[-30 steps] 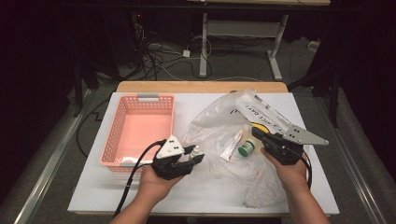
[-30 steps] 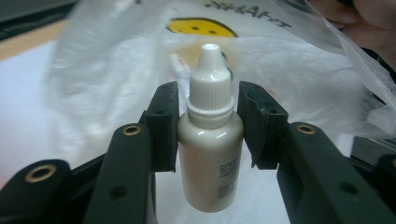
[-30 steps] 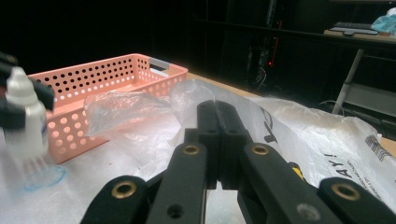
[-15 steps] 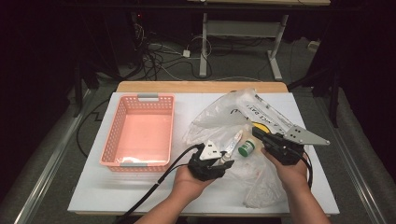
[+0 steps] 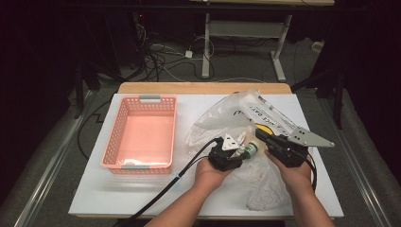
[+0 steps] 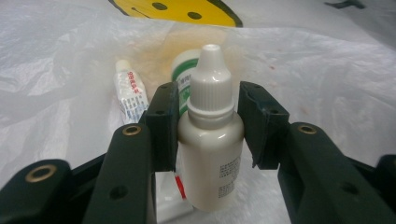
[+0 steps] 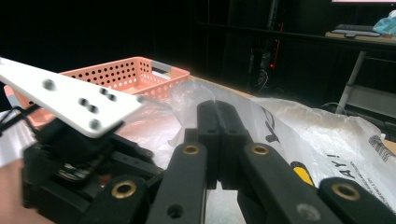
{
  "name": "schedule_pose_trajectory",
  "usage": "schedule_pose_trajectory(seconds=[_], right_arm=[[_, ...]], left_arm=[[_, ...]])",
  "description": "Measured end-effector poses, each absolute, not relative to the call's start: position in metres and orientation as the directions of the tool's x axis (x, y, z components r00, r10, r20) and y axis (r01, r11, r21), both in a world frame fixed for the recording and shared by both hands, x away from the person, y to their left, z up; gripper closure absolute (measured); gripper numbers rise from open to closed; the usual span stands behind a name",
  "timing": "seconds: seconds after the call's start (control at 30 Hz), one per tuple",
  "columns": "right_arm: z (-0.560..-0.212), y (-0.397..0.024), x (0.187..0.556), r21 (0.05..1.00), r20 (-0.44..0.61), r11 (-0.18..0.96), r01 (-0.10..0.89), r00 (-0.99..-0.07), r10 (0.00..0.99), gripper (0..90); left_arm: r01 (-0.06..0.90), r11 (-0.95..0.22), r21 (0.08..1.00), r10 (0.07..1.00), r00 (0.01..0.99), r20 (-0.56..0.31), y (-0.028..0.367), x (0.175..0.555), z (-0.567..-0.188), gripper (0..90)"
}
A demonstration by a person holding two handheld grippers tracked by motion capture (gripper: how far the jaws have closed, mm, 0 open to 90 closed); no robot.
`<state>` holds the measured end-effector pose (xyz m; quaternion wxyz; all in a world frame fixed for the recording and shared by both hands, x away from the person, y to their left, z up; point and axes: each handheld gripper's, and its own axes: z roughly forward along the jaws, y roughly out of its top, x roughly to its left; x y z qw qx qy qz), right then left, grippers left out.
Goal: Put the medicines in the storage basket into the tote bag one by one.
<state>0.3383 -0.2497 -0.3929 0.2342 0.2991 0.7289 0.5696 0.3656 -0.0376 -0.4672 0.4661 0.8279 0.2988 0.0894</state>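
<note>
My left gripper [image 6: 209,100] is shut on a white dropper bottle [image 6: 210,140], held upright between its pads. In the high view that gripper [image 5: 240,144] is at the mouth of a clear plastic bag [image 5: 222,120] with a yellow smiley print. Behind the bottle, inside the bag, lie a green-labelled bottle [image 6: 183,77] and a small white tube [image 6: 130,91]. My right gripper [image 5: 262,135] stands just right of it, its jaws [image 7: 217,109] pressed together on the bag's edge and holding the plastic [image 7: 289,121] up.
A pink perforated basket [image 5: 142,101] stands on the left of the white table top [image 5: 94,189]. Cables trail from both grippers toward the front edge. Behind the table are a dark floor, cables and a desk frame.
My left hand has moved right, from beside the basket to the bag's mouth, carrying the white bottle and sinking a little. The right hand and the bag have stayed put.
</note>
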Motion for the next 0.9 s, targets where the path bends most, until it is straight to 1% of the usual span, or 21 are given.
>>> schedule_pose_trajectory(seconds=[0.3, 0.53, 0.67, 0.7, 0.77, 0.87, 0.9], right_arm=[[-0.395, -0.249, 0.338, 0.969, 0.008, 0.172, 0.18, -0.713, 0.701, 90.0], [-0.395, -0.251, 0.338, 0.969, 0.004, 0.172, 0.176, -0.711, 0.704, 90.0], [-0.395, -0.25, 0.339, 0.968, 0.008, 0.171, 0.181, -0.71, 0.704, 90.0], [-0.395, -0.25, 0.339, 0.968, 0.006, 0.173, 0.18, -0.711, 0.703, 90.0], [-0.395, -0.25, 0.338, 0.969, 0.005, 0.173, 0.178, -0.711, 0.703, 90.0], [-0.394, -0.251, 0.337, 0.97, 0.002, 0.171, 0.173, -0.709, 0.705, 90.0], [-0.393, -0.251, 0.337, 0.97, 0.006, 0.17, 0.176, -0.709, 0.705, 90.0]], left_arm=[[0.387, -0.377, 0.842, 0.574, 0.811, -0.115, -0.046, 0.372, -0.473, 58.0], [0.398, -0.395, 0.828, 0.569, 0.814, -0.12, -0.047, 0.372, -0.474, 57.4], [0.412, -0.432, 0.802, 0.566, 0.816, -0.115, -0.045, 0.37, -0.474, 50.7], [0.42, -0.441, 0.793, 0.565, 0.816, -0.118, -0.045, 0.369, -0.475, 50.3], [0.427, -0.454, 0.782, 0.569, 0.814, -0.114, -0.042, 0.367, -0.475, 45.4], [0.423, -0.484, 0.766, 0.566, 0.819, -0.095, -0.04, 0.362, -0.476, 45.5], [0.428, -0.496, 0.756, 0.561, 0.822, -0.098, -0.039, 0.361, -0.477, 46.8]])
